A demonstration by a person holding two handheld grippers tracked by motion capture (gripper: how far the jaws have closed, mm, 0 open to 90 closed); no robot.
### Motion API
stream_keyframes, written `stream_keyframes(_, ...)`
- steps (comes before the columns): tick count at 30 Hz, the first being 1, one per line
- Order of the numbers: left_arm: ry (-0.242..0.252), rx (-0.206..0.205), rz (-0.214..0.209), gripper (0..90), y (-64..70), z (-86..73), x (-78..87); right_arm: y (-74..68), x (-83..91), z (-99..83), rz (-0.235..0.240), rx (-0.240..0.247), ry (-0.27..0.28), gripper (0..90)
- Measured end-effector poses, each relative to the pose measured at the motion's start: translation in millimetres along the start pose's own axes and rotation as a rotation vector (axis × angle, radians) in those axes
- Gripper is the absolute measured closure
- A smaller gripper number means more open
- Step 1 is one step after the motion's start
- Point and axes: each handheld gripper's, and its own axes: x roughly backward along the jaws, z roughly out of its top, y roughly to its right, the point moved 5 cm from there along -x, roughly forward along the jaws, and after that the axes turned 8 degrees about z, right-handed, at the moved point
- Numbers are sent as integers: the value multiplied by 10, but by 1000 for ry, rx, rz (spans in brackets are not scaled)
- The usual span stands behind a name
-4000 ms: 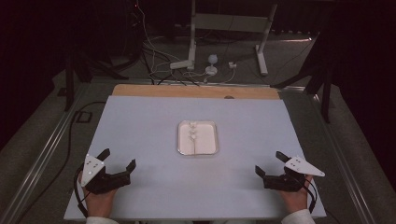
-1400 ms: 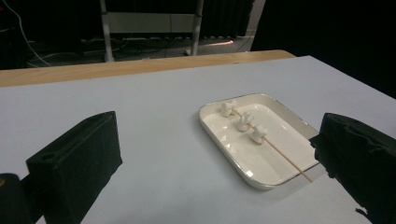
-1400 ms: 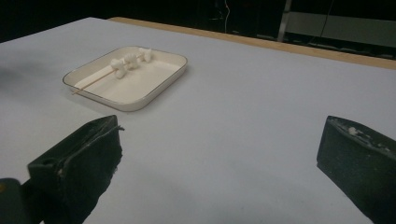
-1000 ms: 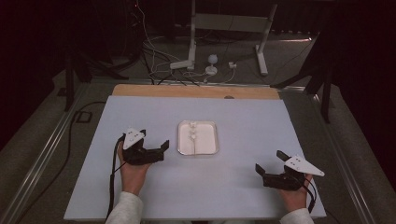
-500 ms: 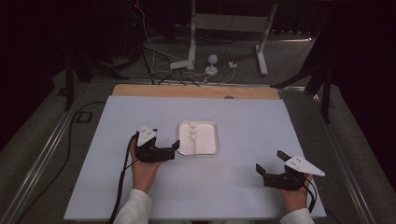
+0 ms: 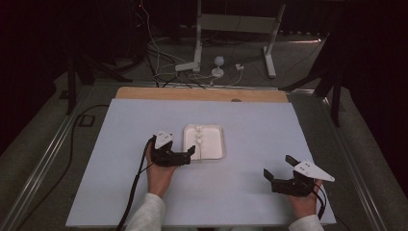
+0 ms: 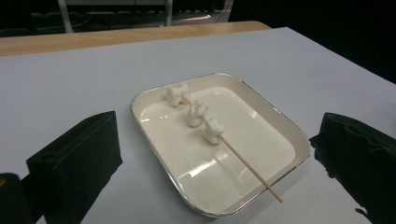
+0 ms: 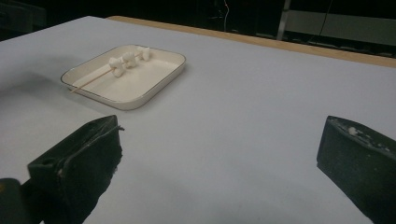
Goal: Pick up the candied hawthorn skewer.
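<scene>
Marshmallows (image 7: 197, 113), three of them, sat threaded on a thin wooden skewer (image 7: 243, 161) that lay slantwise inside a shallow cream tray (image 6: 215, 150) near the middle of the pale table (image 6: 96, 159). Just left of the tray, the left gripper (image 6: 186, 155) was held low over the table with its jaws spread wide, gripping nothing; in its own view the tray lay between and beyond the two black jaws, the skewer's bare end pointing toward the camera. A cable (image 6: 134, 183) trailed back from it along the sleeve. Far over at the right front of the table, well apart from the tray, the right gripper (image 6: 278, 167) also rested with its jaws parted and empty.
</scene>
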Motion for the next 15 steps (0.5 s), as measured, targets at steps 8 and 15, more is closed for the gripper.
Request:
stream_keyframes(8, -26, 4, -12, 12, 51, -35, -105, -1, -1, -2, 0, 1, -2, 0)
stream_keyframes(15, -48, 9, -14, 14, 78, -71, -181, 1, -2, -3, 1, 2, -2, 0)
